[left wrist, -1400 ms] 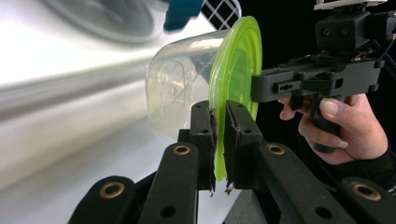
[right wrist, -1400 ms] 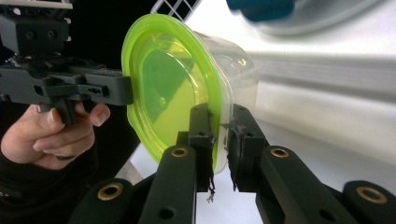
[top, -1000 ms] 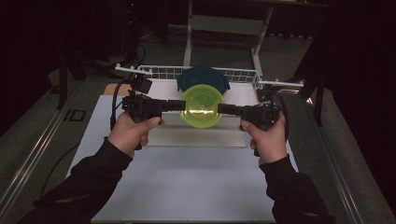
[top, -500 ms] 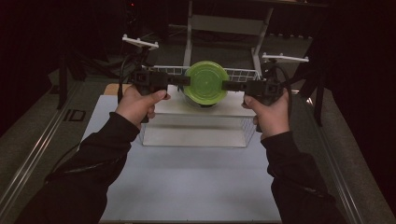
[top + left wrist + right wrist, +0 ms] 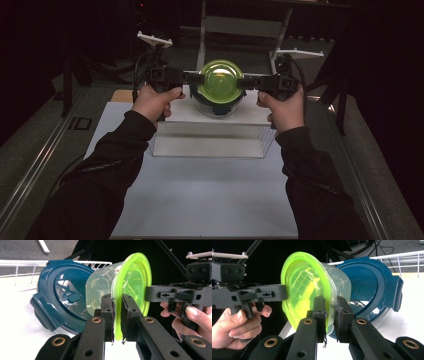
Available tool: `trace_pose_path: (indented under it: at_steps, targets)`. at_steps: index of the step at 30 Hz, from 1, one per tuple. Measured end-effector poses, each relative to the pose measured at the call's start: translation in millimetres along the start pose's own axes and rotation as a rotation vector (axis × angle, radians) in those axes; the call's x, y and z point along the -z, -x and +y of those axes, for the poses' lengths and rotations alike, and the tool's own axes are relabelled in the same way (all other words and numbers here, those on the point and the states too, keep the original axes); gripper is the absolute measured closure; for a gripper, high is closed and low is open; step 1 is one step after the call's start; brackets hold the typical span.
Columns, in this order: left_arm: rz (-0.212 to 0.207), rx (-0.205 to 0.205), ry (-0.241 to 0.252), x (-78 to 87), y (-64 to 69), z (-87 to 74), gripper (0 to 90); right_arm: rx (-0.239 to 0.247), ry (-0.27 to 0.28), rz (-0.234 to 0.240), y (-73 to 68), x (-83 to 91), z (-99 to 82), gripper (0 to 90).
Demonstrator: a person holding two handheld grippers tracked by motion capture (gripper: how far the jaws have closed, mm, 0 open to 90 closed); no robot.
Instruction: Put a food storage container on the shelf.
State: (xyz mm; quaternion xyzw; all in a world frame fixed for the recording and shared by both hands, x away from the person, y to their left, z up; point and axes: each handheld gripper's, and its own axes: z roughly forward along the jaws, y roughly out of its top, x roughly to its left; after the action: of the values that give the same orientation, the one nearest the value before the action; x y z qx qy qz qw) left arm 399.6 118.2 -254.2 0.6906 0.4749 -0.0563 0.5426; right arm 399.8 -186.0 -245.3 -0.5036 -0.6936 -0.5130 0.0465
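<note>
green container (image 5: 220, 82) moved farther back, base hidden

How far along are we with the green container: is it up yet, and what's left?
Done: both grippers are shut on the rim of the green container, left gripper and right gripper on opposite sides, and it is lifted. In hand: it hangs above the teal lid near the wire rack. Left: setting it down and letting go.
</note>
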Motion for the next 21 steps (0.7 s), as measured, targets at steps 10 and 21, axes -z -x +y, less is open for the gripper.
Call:
trace_pose_path:
  at_steps: [10,21]
  targets:
    - [0.016,0.022,0.038,-4.8,-2.7,4.1,77.3,-0.045,-0.008,-0.003,3.2,-6.7,9.7,77.6]
    - [0.037,0.047,0.043,-14.8,-6.8,7.1,70.2,-0.075,-0.002,-0.024,7.4,-18.0,20.9,63.4]
